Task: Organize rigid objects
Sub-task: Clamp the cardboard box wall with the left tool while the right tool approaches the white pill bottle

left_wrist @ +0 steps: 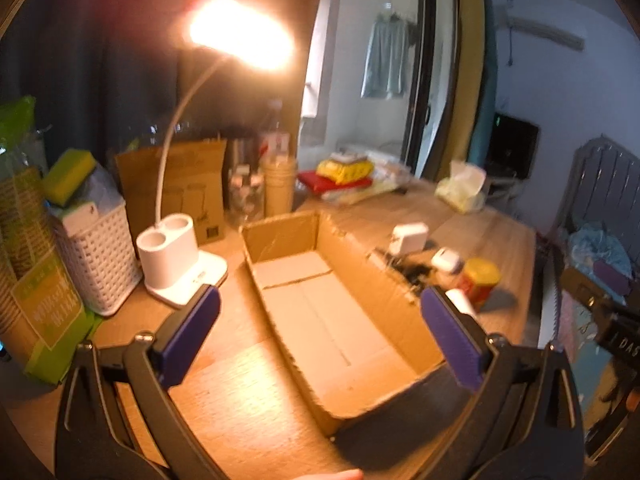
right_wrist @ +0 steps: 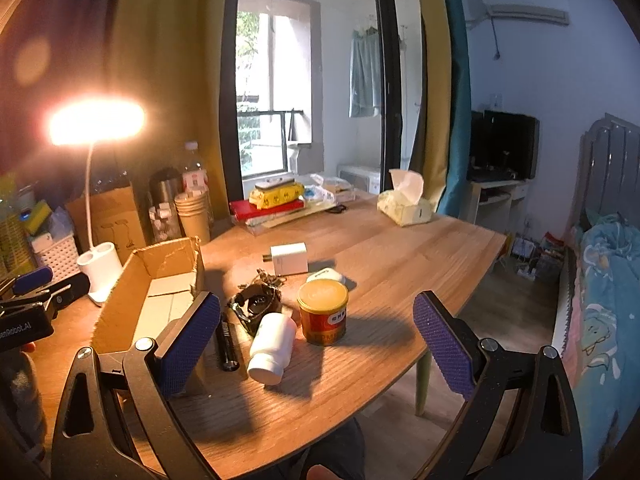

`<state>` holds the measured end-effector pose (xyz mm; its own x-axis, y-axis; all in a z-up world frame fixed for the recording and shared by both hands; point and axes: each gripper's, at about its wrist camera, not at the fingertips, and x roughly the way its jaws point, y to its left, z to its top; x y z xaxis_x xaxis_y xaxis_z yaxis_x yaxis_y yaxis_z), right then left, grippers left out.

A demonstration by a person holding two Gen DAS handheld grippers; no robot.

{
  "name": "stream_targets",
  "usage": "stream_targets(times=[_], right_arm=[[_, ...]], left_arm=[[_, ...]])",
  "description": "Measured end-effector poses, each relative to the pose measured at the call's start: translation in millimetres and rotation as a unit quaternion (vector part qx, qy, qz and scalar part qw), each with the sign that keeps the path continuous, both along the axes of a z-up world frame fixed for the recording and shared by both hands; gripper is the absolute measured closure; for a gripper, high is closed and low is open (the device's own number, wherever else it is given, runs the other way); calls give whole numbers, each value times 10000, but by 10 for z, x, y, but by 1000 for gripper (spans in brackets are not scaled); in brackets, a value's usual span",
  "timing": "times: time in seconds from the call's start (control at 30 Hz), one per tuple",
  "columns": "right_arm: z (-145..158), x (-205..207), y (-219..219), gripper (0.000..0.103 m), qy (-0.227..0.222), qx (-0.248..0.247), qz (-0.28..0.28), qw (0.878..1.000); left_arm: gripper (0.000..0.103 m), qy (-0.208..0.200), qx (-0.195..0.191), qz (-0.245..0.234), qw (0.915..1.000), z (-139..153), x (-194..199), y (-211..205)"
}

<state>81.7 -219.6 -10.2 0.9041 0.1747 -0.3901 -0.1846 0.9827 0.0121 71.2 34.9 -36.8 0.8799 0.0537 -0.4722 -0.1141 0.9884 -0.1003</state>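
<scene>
An open, empty cardboard box (left_wrist: 336,320) lies on the wooden table; it also shows in the right wrist view (right_wrist: 140,292). To its right lie a white bottle on its side (right_wrist: 272,346), a yellow-lidded red tin (right_wrist: 323,312), a white charger block (right_wrist: 289,258), a small white case (right_wrist: 326,276), a black watch with tangled strap (right_wrist: 256,304) and a black stick (right_wrist: 226,344). My left gripper (left_wrist: 320,328) is open above the box's near end. My right gripper (right_wrist: 316,344) is open and empty, just short of the bottle and tin.
A lit white desk lamp (left_wrist: 176,260) with holder base stands left of the box, beside a white basket (left_wrist: 100,264) and green packs. Paper cups (right_wrist: 194,212), bottles, stacked packets (right_wrist: 276,200) and a tissue box (right_wrist: 404,204) stand at the back. The table's right edge (right_wrist: 472,280) faces a bed.
</scene>
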Motion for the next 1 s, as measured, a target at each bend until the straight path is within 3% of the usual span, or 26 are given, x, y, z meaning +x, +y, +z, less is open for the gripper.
stream_targets(times=[0.2, 0.37, 0.63, 0.7, 0.87, 1.0], right_arm=[[-179, 321, -75, 4, 299, 24, -35, 9995], [-323, 564, -131, 4, 538, 35, -54, 9985], [-471, 893, -144, 4, 769, 66, 18, 9970], [-504, 941, -145, 4, 815, 88, 24, 9966], [-606, 1019, -113, 4, 955, 71, 54, 9954], [-658, 1028, -96, 4, 1019, 90, 60, 9947]], left_arm=[[2, 648, 182, -15, 9977, -296, 360, 116], [2, 1285, -84, 44, 9917, -601, 681, 282], [3, 1745, -1, -116, 9846, -824, 1019, 375], [8, 1959, 17, -283, 9802, -893, 1088, 381], [42, 2295, 80, -664, 9710, -965, 1177, 365], [54, 2358, 227, -814, 9681, -943, 1205, 367]])
